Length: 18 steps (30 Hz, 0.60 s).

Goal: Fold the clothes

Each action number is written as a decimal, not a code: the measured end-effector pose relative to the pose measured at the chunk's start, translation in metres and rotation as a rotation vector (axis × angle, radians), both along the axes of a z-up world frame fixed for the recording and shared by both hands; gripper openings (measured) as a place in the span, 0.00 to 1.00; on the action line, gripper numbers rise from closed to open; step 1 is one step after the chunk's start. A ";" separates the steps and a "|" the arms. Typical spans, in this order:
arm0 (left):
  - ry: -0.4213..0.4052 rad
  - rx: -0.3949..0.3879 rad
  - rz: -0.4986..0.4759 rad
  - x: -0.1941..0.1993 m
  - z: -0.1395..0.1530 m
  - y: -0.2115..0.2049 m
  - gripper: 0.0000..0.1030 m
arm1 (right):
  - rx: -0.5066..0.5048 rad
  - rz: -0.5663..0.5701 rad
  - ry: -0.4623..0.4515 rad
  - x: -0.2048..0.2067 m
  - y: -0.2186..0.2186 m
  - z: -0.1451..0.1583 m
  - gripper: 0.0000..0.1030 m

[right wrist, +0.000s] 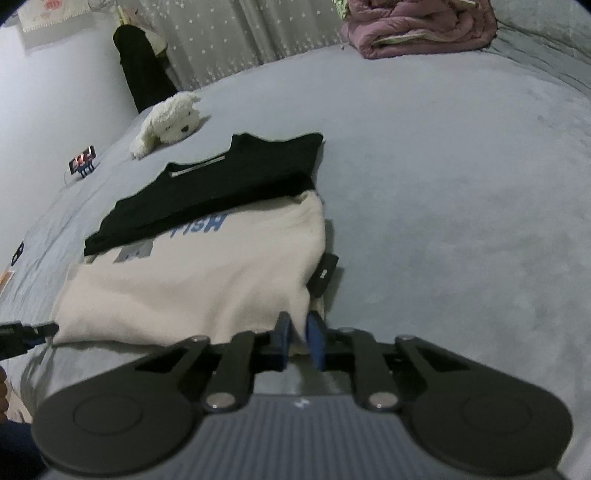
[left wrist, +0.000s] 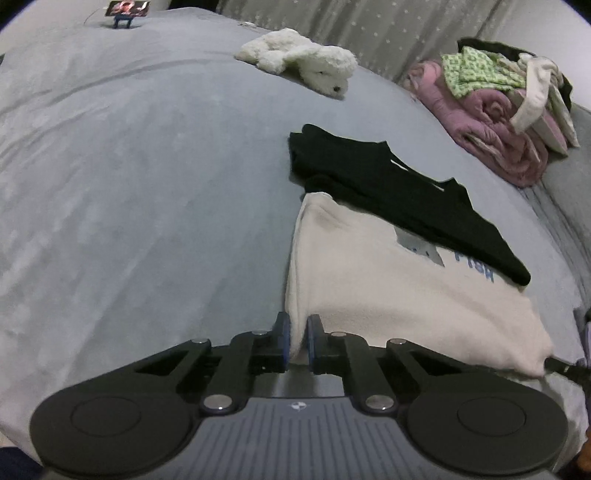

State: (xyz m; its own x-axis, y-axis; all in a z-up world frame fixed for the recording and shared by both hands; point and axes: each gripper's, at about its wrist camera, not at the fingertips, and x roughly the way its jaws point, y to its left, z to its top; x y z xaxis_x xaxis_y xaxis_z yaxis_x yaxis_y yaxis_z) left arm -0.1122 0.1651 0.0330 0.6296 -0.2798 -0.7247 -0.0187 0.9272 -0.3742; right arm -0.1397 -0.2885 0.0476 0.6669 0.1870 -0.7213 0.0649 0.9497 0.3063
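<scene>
A cream sweatshirt [left wrist: 388, 291] with blue lettering lies on the grey bed; it also shows in the right wrist view [right wrist: 207, 280]. A folded black garment [left wrist: 388, 192] lies across its far part, seen too in the right wrist view [right wrist: 221, 184]. My left gripper [left wrist: 297, 325] is shut on the sweatshirt's near left corner. My right gripper [right wrist: 298, 325] is shut on the sweatshirt's near right corner, next to a black label [right wrist: 325, 275]. The left gripper's tip shows at the left edge of the right wrist view [right wrist: 33, 330].
A white plush dog [left wrist: 303, 62] lies at the far side of the grey bed [left wrist: 129, 184]. A pile of pink and green clothes [left wrist: 498, 110] sits at the back right. A small phone on a stand [left wrist: 127, 11] stands far left. A curtain [right wrist: 240, 40] hangs behind.
</scene>
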 end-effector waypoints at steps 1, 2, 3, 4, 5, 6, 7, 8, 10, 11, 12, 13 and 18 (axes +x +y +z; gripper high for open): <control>-0.003 -0.008 -0.004 -0.001 0.002 0.002 0.05 | 0.008 -0.002 -0.012 -0.001 -0.002 0.002 0.10; -0.011 -0.018 -0.007 -0.001 0.006 0.005 0.05 | 0.017 -0.005 -0.024 -0.002 -0.003 0.004 0.09; -0.020 -0.028 -0.010 -0.003 0.010 0.008 0.05 | 0.025 -0.007 -0.036 -0.004 -0.005 0.007 0.09; -0.027 -0.033 -0.015 -0.004 0.015 0.011 0.05 | 0.036 -0.010 -0.049 -0.005 -0.006 0.009 0.09; -0.035 -0.035 -0.022 -0.006 0.018 0.013 0.05 | 0.060 -0.013 -0.063 -0.007 -0.010 0.012 0.09; -0.042 -0.037 -0.029 -0.007 0.022 0.015 0.05 | 0.086 -0.014 -0.075 -0.009 -0.015 0.015 0.09; -0.047 -0.030 -0.036 -0.008 0.024 0.016 0.05 | 0.100 -0.014 -0.084 -0.011 -0.018 0.018 0.09; -0.042 -0.012 -0.045 -0.009 0.023 0.014 0.05 | 0.114 -0.013 -0.094 -0.013 -0.021 0.021 0.09; -0.003 0.041 -0.063 -0.006 0.016 0.007 0.05 | 0.114 -0.019 -0.063 -0.012 -0.024 0.017 0.09; 0.017 0.063 -0.067 -0.004 0.012 0.004 0.05 | 0.102 -0.025 -0.030 -0.009 -0.024 0.012 0.09; 0.028 0.073 -0.067 -0.002 0.009 0.003 0.06 | 0.091 -0.032 0.003 -0.007 -0.023 0.007 0.09; 0.027 0.075 -0.067 -0.002 0.010 0.003 0.06 | 0.080 -0.036 0.031 -0.004 -0.023 0.003 0.09; 0.007 0.064 -0.070 -0.003 0.014 0.008 0.06 | 0.074 -0.019 -0.028 -0.011 -0.023 0.015 0.09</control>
